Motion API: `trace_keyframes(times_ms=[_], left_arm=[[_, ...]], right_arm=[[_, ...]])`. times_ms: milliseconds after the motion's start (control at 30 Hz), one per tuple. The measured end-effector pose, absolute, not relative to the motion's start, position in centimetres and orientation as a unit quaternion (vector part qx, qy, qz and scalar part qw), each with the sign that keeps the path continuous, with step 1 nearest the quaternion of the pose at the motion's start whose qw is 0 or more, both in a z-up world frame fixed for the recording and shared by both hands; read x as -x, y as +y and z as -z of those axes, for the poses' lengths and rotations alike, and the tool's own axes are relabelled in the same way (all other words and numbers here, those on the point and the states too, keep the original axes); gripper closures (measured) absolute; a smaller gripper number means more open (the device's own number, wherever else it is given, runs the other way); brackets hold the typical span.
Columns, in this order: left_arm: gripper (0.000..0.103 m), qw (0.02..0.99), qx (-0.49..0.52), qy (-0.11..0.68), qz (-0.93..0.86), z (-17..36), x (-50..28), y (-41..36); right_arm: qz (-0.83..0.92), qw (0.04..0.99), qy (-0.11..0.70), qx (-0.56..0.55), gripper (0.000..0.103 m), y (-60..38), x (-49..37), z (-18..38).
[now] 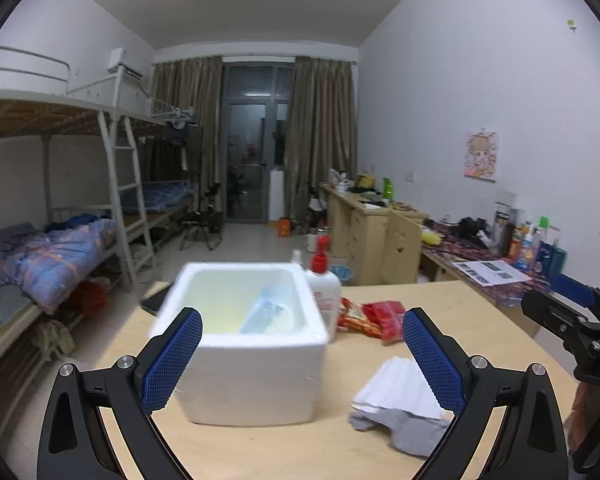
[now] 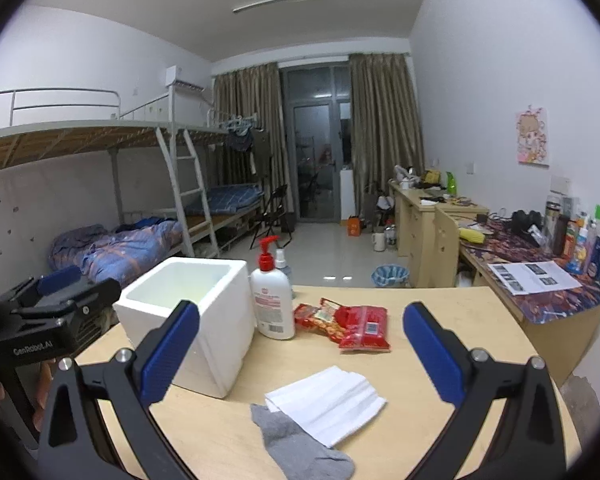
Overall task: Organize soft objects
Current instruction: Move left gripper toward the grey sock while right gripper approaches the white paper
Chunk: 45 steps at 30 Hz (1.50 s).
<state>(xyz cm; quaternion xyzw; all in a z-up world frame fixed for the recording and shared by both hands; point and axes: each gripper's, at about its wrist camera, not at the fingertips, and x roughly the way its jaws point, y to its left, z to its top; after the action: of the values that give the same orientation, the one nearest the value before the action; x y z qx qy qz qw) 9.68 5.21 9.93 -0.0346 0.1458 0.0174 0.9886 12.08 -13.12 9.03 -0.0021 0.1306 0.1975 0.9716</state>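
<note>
A white foam box (image 1: pixel 244 344) stands on the wooden table (image 1: pixel 260 452); a blue packet (image 1: pixel 266 312) lies inside it. A white folded tissue (image 2: pixel 332 400) lies on a grey sock (image 2: pixel 300 448) near the table's front. Both show in the left wrist view too, the tissue (image 1: pixel 400 388) over the sock (image 1: pixel 404 432). My left gripper (image 1: pixel 300 360) is open and empty, above the box's front. My right gripper (image 2: pixel 300 360) is open and empty, above the tissue, with the box (image 2: pixel 196 316) to its left.
A lotion pump bottle (image 2: pixel 272 300) stands right of the box. Red snack packets (image 2: pixel 348 322) lie behind the tissue. A dark phone (image 1: pixel 156 300) lies left of the box. A cluttered desk (image 2: pixel 540 276) runs along the right wall, bunk beds (image 2: pixel 140 216) along the left.
</note>
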Motion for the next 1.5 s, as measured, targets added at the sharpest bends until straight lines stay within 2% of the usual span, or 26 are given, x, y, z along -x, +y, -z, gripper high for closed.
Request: trace_keyframes(times_ms=[267,767,1500], left_arm=[[0.003,0.988,0.044,0.148,0.016,-6.1,-9.4,3.3],[0.003,0.985,0.052,0.158,0.043,-0.1,-8.6,1.5],[0.003,0.977,0.039,0.198,0.074,2.5,-10.6,-0.1]], right_arm=[[-0.173,0.976,0.133,-0.011,0.0,-15.5,-11.2,-6.4],[-0.153,0.975,0.16,0.032,0.0,-15.9,-9.1,-0.9],[-0.149,0.968,0.198,0.025,0.0,-16.1,-10.3,0.9]])
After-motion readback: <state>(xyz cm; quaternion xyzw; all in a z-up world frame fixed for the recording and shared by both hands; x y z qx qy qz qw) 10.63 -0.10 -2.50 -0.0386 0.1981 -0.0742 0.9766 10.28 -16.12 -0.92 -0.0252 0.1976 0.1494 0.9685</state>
